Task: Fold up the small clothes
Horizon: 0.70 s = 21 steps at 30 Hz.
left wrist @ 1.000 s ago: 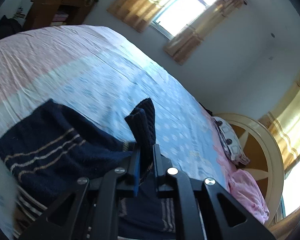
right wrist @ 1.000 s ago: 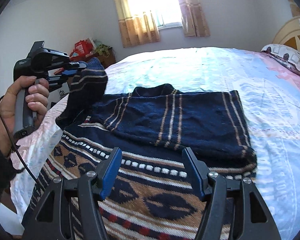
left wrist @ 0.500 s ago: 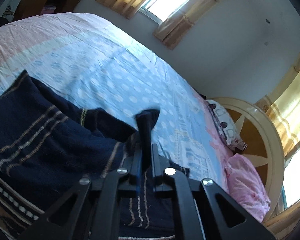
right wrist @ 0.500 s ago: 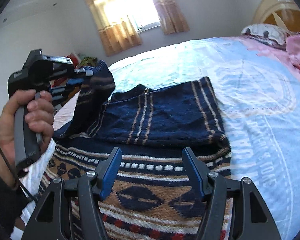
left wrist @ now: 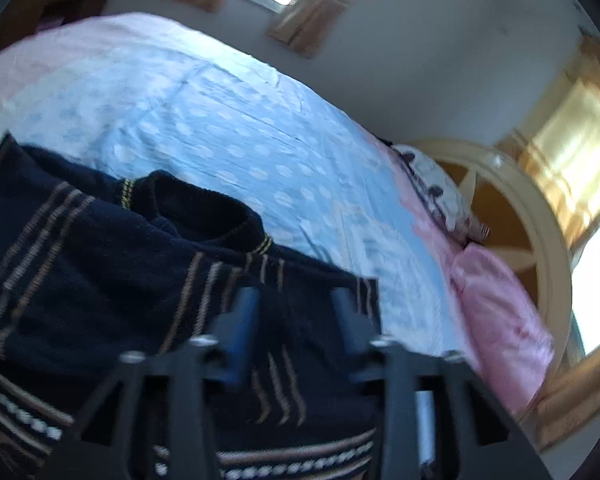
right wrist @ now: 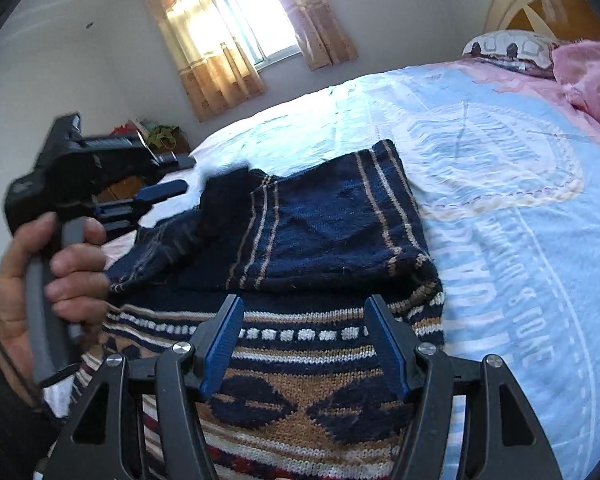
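A navy knitted sweater (right wrist: 324, 220) with tan stripes lies folded on the bed, its brown patterned lower part (right wrist: 284, 396) nearest me. My left gripper (left wrist: 294, 300) hovers over the navy knit with its jaws opening and nothing pressed between them. In the right wrist view the left gripper (right wrist: 176, 178) sits at the sweater's left edge, held by a person's hand (right wrist: 60, 280). Just off its tips the loose sleeve (right wrist: 224, 196) is blurred as it drops onto the sweater. My right gripper (right wrist: 303, 308) stands open above the patterned band, holding nothing.
The light blue bedsheet (right wrist: 500, 208) stretches right and beyond the sweater. Pillows (right wrist: 512, 50) and a pink blanket (right wrist: 592, 76) lie by the cream headboard (left wrist: 540, 216). A wooden shelf (right wrist: 156, 140) stands in the far corner under the curtained window (right wrist: 252, 32).
The left gripper carried the sleeve across over the sweater, then its jaws parted and let the sleeve go. The right gripper rolled slightly and stayed open.
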Available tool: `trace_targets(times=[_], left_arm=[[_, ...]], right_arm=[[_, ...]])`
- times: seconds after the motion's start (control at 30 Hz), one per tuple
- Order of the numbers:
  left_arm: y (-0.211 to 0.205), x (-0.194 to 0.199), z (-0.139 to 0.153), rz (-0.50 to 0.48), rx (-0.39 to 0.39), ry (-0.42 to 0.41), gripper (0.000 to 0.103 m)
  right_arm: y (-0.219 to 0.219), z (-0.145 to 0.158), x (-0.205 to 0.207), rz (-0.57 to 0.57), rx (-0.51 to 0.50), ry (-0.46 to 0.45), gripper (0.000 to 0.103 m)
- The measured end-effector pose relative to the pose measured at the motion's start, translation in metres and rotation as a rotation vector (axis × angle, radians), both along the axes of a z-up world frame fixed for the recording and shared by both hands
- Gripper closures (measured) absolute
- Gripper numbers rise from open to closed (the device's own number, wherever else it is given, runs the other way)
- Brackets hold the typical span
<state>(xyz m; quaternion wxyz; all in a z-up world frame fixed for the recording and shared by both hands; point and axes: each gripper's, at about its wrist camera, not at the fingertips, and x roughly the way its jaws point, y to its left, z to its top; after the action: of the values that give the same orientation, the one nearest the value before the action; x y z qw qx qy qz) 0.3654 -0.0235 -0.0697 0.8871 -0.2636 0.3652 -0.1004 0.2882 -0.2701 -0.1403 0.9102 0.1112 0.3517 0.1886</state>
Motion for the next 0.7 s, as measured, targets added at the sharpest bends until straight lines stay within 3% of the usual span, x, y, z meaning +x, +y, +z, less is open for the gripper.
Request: trace_targets(times=[0.03, 0.17, 0.27, 0.33, 0.4, 0.5, 0.6, 0.7], left_arm=[[0.001, -0.008, 0.002, -0.015, 0.022, -0.02, 0.038], [0.025, -0.039, 0.001, -0.006, 0.197, -0.066, 0.029], [0.072, -0.058, -0.014, 0.139, 0.379, -0.032, 0.025], [0.115, -0.067, -0.028, 0.246, 0.45, 0.029, 0.025], [0.15, -0.077, -0.041, 0.329, 0.458, 0.07, 0.025], [0.187, -0.086, -0.064, 0.392, 0.406, 0.129, 0.025], [0.197, -0.089, -0.082, 0.397, 0.368, 0.165, 0.025], [0.19, -0.087, -0.081, 0.379, 0.395, 0.15, 0.022]], right_arm=[[0.002, -0.001, 0.0, 0.007, -0.006, -0.001, 0.039], [0.003, 0.001, -0.004, 0.025, -0.008, -0.007, 0.039], [0.007, 0.013, -0.007, 0.054, 0.019, -0.017, 0.039], [0.014, 0.022, -0.007, 0.077, 0.011, -0.037, 0.039], [0.025, 0.029, 0.001, 0.108, -0.005, -0.023, 0.039], [0.041, 0.029, 0.038, 0.146, 0.057, 0.095, 0.039], [0.053, 0.018, 0.077, 0.12, 0.093, 0.205, 0.04], [0.071, 0.007, 0.112, 0.081, 0.06, 0.252, 0.045]])
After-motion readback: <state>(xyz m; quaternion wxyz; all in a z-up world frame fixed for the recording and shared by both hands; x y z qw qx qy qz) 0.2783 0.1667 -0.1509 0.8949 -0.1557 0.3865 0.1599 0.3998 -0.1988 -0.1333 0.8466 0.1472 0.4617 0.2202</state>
